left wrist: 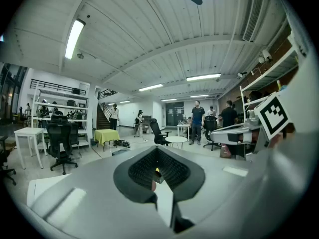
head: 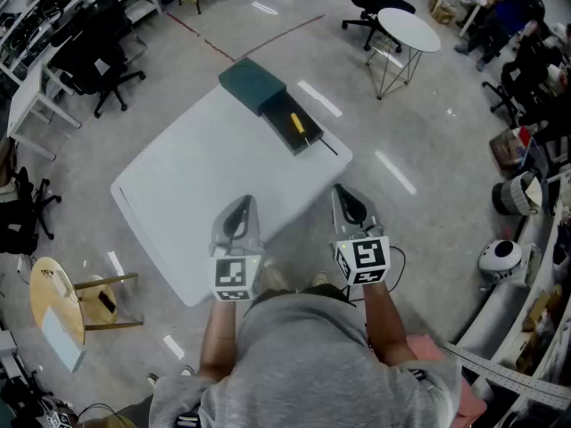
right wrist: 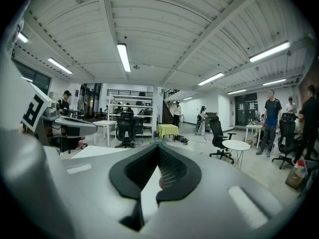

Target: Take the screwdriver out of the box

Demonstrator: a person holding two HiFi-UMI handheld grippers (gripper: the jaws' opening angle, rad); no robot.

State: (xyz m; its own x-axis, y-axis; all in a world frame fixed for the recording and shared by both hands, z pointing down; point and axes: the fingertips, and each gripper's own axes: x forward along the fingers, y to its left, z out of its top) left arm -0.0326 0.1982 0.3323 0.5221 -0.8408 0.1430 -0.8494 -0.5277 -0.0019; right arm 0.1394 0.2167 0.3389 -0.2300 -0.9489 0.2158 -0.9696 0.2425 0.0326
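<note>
Low in frame, left gripper (head: 243, 205) and right gripper (head: 344, 194) are pressed together, empty; one should spread before reaching the apparently yellow-handled screwdriver (head: 297, 123) in the upper-centre box (head: 252, 85).

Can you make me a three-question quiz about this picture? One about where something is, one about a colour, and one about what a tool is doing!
1. Where is the screwdriver?
A) in the open box
B) on the floor
C) on a chair

2. What colour is its handle?
A) red
B) yellow
C) blue

3. How is the right tool?
A) wide open
B) shut on the screwdriver
C) shut and empty

Answers:
1 A, the head view shows it lying inside the box.
2 B, the handle shows yellow against the dark box.
3 C, its jaws meet with nothing between them.
</note>
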